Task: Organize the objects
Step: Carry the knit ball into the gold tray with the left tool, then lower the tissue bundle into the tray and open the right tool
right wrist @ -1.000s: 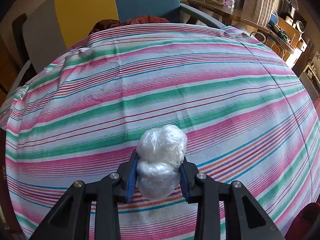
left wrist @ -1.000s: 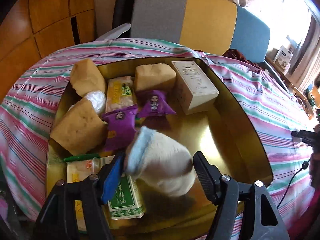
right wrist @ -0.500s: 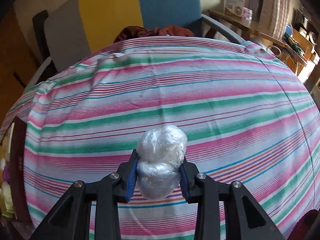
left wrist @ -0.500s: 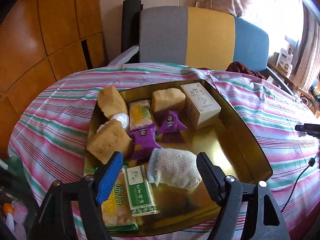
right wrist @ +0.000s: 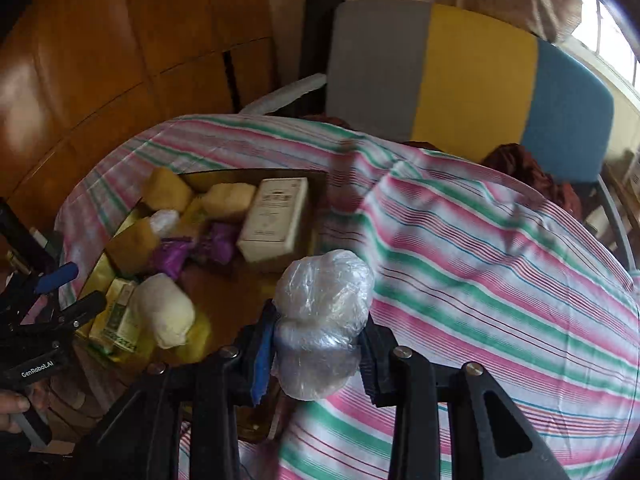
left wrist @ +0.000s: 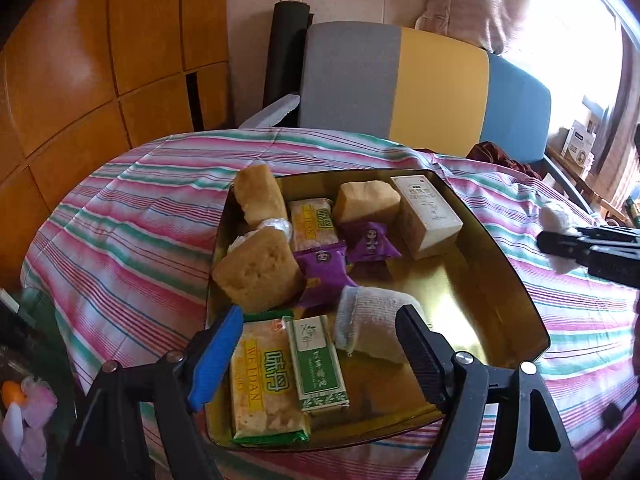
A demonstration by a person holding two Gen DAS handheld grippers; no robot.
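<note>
While the right gripper [right wrist: 316, 354] stays clamped on a clear plastic-wrapped bundle [right wrist: 322, 320], it has swung from over the bare striped tablecloth [right wrist: 500, 280] toward the gold tray [left wrist: 500, 264]; the bundle now hangs at the tray's near right edge, not yet over the open floor; the right wrist view is motion-blurred, so the exact overlap cannot be told.

Left gripper [left wrist: 316, 356]: jaws apart and just been opening; nothing pressed between the pads; the white sock roll [left wrist: 372, 328] lies on the tray floor beyond them, released, touching the green tea packet [left wrist: 316, 364] or just beside it.

Tray contents, left wrist view: three sponge cakes, two purple sachets [left wrist: 348, 252], yellow cracker packs, a white box [left wrist: 428, 216] at the back right; a second wrapped bundle [left wrist: 276, 226] sits between the cakes; bare gold floor remains on the right side, in front of the box.

Step in hand, as judged: carrying the bundle to the tray. Next move calls for bringing it over the bare patch, lowering until it rests, then parting the jaws; the left gripper should draw clear so the two do not meet; risk: the light bundle may roll toward the rim.
</note>
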